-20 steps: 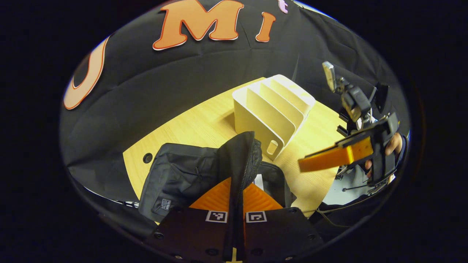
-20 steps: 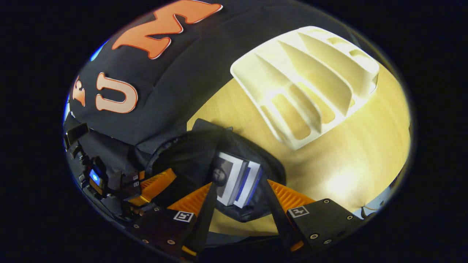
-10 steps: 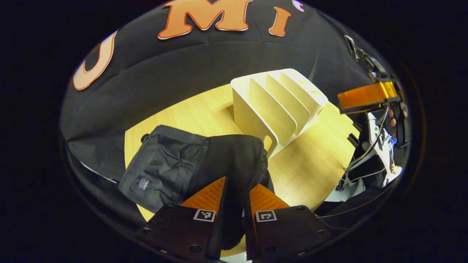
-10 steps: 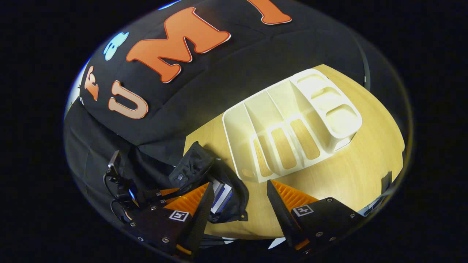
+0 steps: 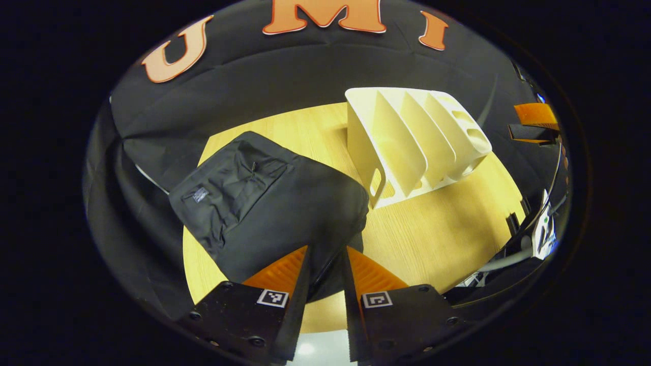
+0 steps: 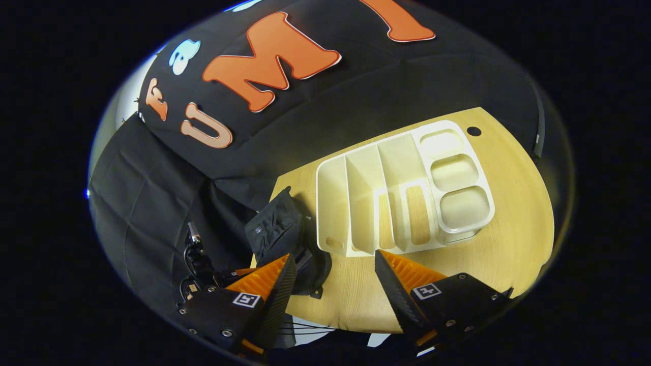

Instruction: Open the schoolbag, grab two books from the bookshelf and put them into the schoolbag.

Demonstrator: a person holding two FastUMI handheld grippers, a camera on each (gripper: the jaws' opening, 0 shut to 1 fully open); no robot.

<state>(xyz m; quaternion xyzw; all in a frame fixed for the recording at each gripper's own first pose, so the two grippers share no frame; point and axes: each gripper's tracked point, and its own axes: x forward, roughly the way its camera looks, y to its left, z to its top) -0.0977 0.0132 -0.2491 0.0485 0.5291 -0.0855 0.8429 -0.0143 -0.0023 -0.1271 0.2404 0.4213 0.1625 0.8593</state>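
The black schoolbag (image 5: 264, 203) lies flat on the wooden table (image 5: 447, 229), its flap down, and no books are visible. My left gripper (image 5: 327, 256) hovers just over the bag's near zipper edge. Its fingers are spread apart, and the edge runs under the gap. The white bookshelf (image 5: 412, 142) stands beside the bag with bare slots. In the right gripper view, my right gripper (image 6: 334, 255) is open and holds nothing. It is high above the table, in front of the bookshelf (image 6: 402, 198), with the schoolbag (image 6: 277, 231) to its left. One of its fingers (image 5: 534, 116) appears at the far right of the left gripper view.
The bookshelf has three small tray pockets (image 6: 452, 173) at one end. A cable hole (image 6: 473, 131) sits near the table's far corner. Cables and white equipment (image 5: 541, 231) hang past the table's right edge. Bare tabletop (image 6: 508, 239) lies on the shelf's right.
My left gripper's fingers have spread and the raised bag flap has dropped flat, covering the books. My right gripper, still open, has pulled back and up from the bag.
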